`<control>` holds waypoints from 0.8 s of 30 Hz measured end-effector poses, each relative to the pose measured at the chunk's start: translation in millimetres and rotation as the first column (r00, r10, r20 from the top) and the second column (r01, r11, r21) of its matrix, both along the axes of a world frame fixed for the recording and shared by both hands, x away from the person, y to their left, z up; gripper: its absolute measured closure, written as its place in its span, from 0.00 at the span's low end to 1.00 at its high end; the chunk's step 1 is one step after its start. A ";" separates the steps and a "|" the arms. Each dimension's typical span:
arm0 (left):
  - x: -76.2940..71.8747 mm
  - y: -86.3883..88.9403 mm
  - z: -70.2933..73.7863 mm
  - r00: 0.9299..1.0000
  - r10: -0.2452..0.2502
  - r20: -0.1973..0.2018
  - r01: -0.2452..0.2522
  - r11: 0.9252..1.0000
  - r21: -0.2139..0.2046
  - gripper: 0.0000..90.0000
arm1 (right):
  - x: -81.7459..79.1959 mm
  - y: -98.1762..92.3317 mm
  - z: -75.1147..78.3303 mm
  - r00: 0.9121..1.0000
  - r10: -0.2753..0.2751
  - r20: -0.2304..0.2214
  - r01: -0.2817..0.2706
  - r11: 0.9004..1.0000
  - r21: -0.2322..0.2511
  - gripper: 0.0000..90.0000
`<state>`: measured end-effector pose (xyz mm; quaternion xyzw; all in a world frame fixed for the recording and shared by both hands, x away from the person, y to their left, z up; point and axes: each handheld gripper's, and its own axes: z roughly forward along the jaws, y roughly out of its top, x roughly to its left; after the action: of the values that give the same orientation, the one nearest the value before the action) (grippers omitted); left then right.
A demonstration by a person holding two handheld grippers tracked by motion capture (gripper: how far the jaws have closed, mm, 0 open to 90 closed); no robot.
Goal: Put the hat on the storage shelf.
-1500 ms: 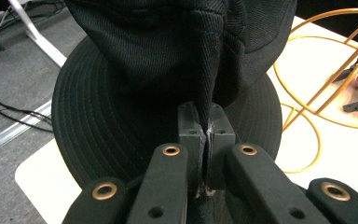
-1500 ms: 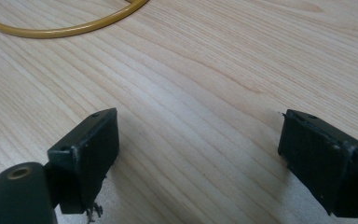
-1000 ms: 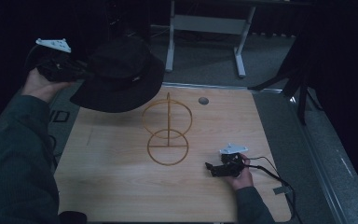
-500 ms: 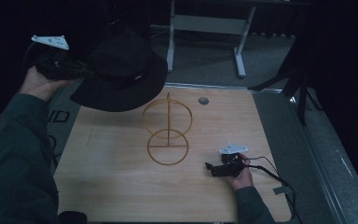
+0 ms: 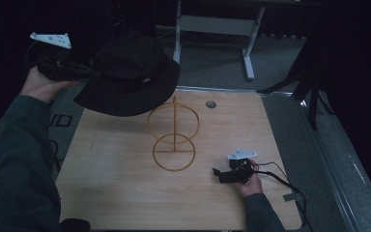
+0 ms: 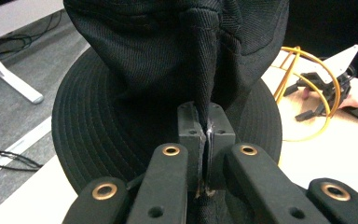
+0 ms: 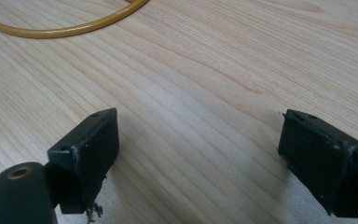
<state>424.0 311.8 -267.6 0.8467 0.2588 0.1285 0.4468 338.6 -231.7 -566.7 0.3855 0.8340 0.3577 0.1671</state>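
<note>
A black bucket hat hangs in the air over the table's far left corner. My left gripper is shut on a fold of its crown, and in the left gripper view the jaws pinch the black cloth of the hat at my left gripper. A gold wire hat stand, with a round base, an upright post and a ring, sits at the table's middle. My right gripper rests low on the wood at the front right, open, with bare tabletop between its jaws at my right gripper.
The light wooden table has a small round grommet at its far edge. A white desk frame stands on the grey floor behind. A cable trails from the right gripper toward the table's right edge.
The left hand has carried the hat slightly up and away from the stand. The right gripper has kept still.
</note>
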 end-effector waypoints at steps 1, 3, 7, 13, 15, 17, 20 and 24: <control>0.0 0.0 0.0 1.000 0.000 0.000 0.000 1.000 0.000 0.98 | 0.0 0.0 0.0 1.000 0.000 0.000 0.000 1.000 0.000 0.14; -0.2 0.2 1.2 1.000 -0.006 0.003 0.006 1.000 -0.002 0.98 | 0.0 0.0 0.0 1.000 0.000 0.000 0.000 1.000 0.000 0.14; -1.3 0.3 2.8 1.000 -0.017 0.002 0.017 1.000 -0.021 0.98 | 0.0 0.0 0.0 1.000 0.000 0.000 0.000 1.000 0.000 0.14; -1.9 0.0 4.8 1.000 -0.023 0.010 0.024 0.999 -0.031 0.98 | -0.1 0.0 0.0 1.000 -0.001 -0.001 0.001 1.000 0.000 0.14; -2.2 -1.0 6.8 1.000 -0.021 0.019 0.022 0.999 -0.033 0.98 | -0.1 0.0 0.0 1.000 -0.001 -0.001 0.001 1.000 0.000 0.14; -2.3 -1.8 8.0 1.000 -0.023 0.020 0.024 0.999 -0.032 0.98 | 0.0 0.0 0.0 1.000 0.000 0.000 0.000 1.000 0.000 0.13; -2.7 -3.0 9.2 0.999 -0.028 0.019 0.028 0.999 -0.027 0.98 | 0.1 -0.1 0.0 1.000 0.000 0.001 0.000 1.000 -0.001 0.14; -2.9 -3.6 11.0 0.999 -0.032 0.022 0.033 0.999 -0.027 0.98 | 0.0 -0.1 0.0 1.000 0.000 0.000 0.000 1.000 -0.001 0.14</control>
<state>421.1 308.2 -256.5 0.8433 0.2419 0.1267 0.4630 338.6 -231.8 -566.7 0.3855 0.8341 0.3574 0.1673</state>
